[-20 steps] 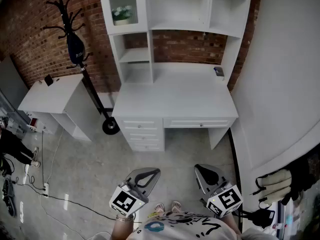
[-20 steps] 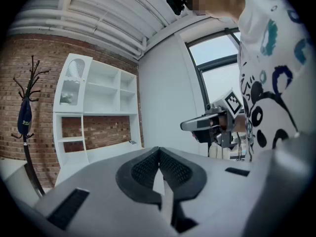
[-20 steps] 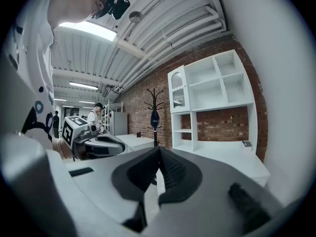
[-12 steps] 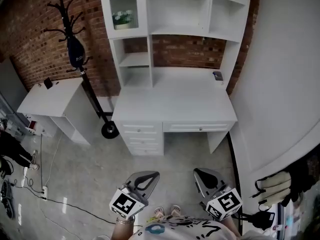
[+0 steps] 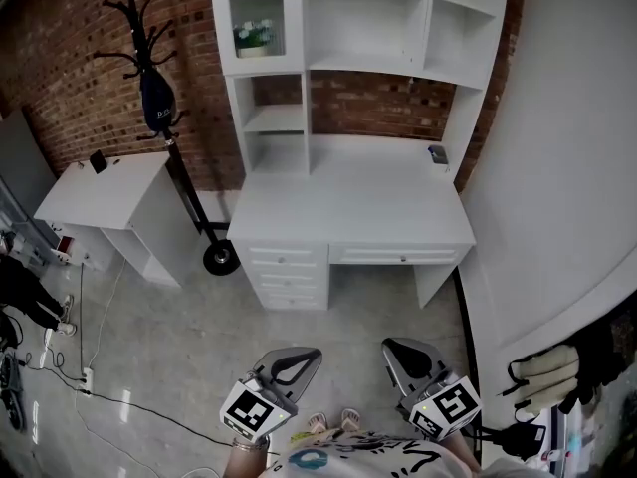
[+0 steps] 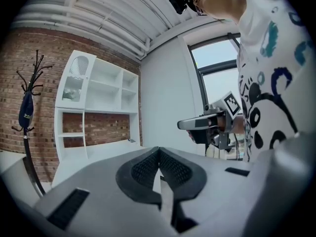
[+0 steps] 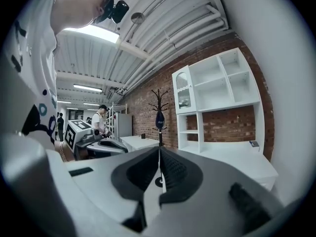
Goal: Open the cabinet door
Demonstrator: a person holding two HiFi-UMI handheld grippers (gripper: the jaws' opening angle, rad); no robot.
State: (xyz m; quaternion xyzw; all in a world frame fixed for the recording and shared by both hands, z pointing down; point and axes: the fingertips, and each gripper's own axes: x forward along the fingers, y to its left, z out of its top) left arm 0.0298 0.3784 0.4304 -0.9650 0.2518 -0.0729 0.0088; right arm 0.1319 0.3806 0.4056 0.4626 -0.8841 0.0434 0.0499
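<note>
Glass cabinet door [image 5: 257, 18] comes fuller into view; left gripper [image 5: 302, 357] and right gripper [image 5: 394, 348], both closed empty, hang well short

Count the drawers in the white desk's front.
4. Three small white drawers are stacked at the white desk's left front: top, middle, bottom. One wide white drawer sits right of them, above the knee space. None looks hidden.
</note>
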